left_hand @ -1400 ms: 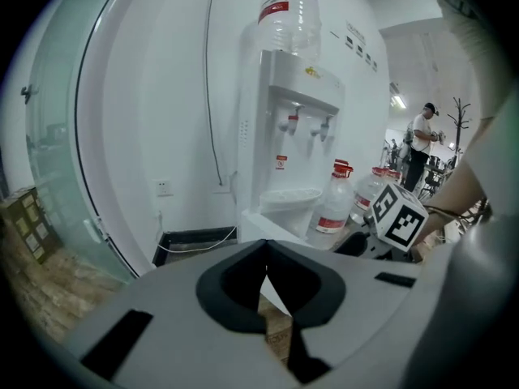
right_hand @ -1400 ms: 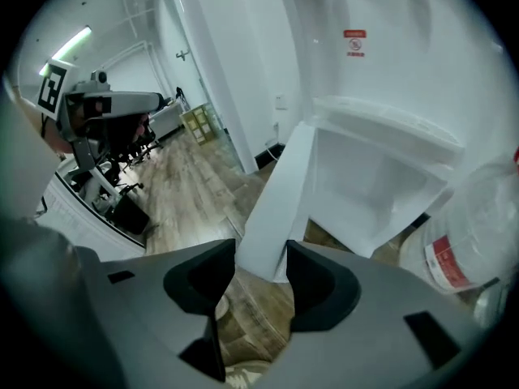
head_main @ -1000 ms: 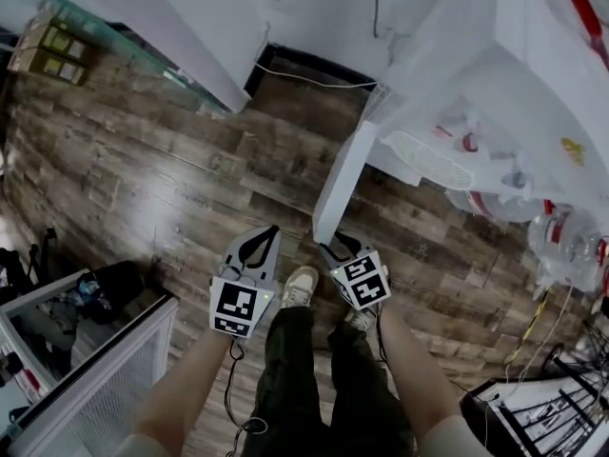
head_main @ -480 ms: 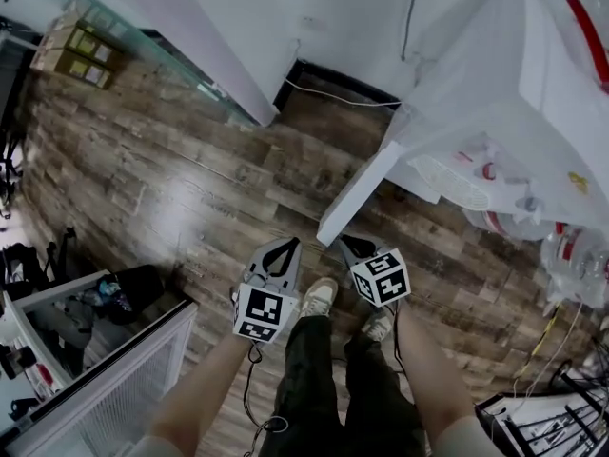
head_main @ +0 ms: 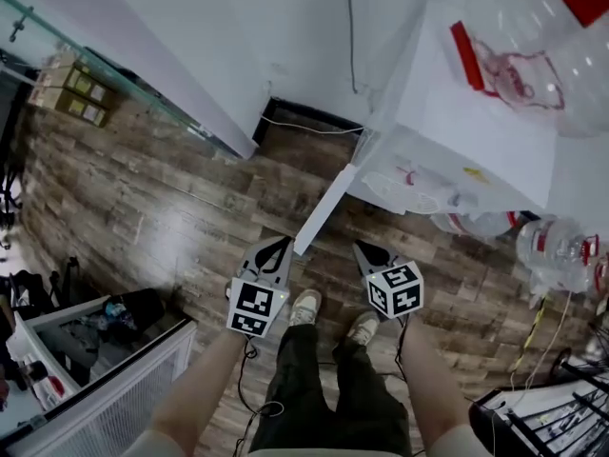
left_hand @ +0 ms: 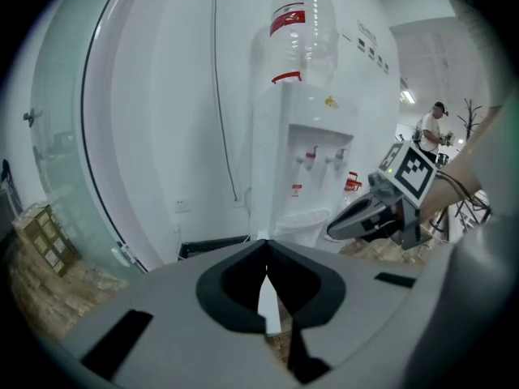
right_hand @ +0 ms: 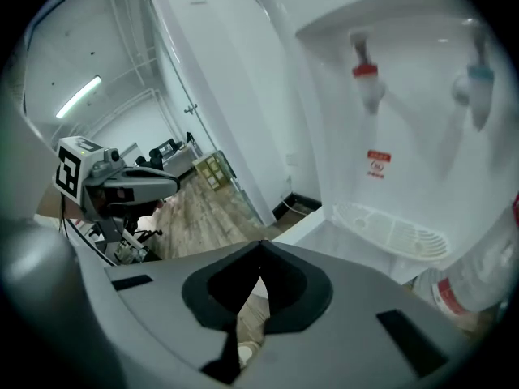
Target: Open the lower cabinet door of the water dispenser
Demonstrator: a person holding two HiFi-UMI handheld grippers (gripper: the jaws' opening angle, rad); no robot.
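Observation:
The white water dispenser (head_main: 457, 131) stands at the right, a clear bottle (left_hand: 302, 31) on top. Its lower cabinet door (head_main: 324, 212) is swung out over the wood floor. My left gripper (head_main: 284, 241) hangs just left of the door's free edge, jaws shut with nothing held. My right gripper (head_main: 360, 247) is to the right of that edge, apart from it, also shut and empty. In the left gripper view the left gripper (left_hand: 265, 241) points at the dispenser (left_hand: 300, 160). In the right gripper view the right gripper (right_hand: 261, 242) faces the drip tray (right_hand: 393, 229) and the door (right_hand: 312, 225).
Empty water bottles (head_main: 561, 246) lie on the floor right of the dispenser. Cardboard boxes (head_main: 71, 89) sit behind a glass partition at the far left. A white mesh rack (head_main: 105, 388) stands at the lower left. The person's shoes (head_main: 304, 305) are just behind the grippers.
Both grippers have risen and drawn back from the door's edge; the right one has come off it to the right. The door stays swung open.

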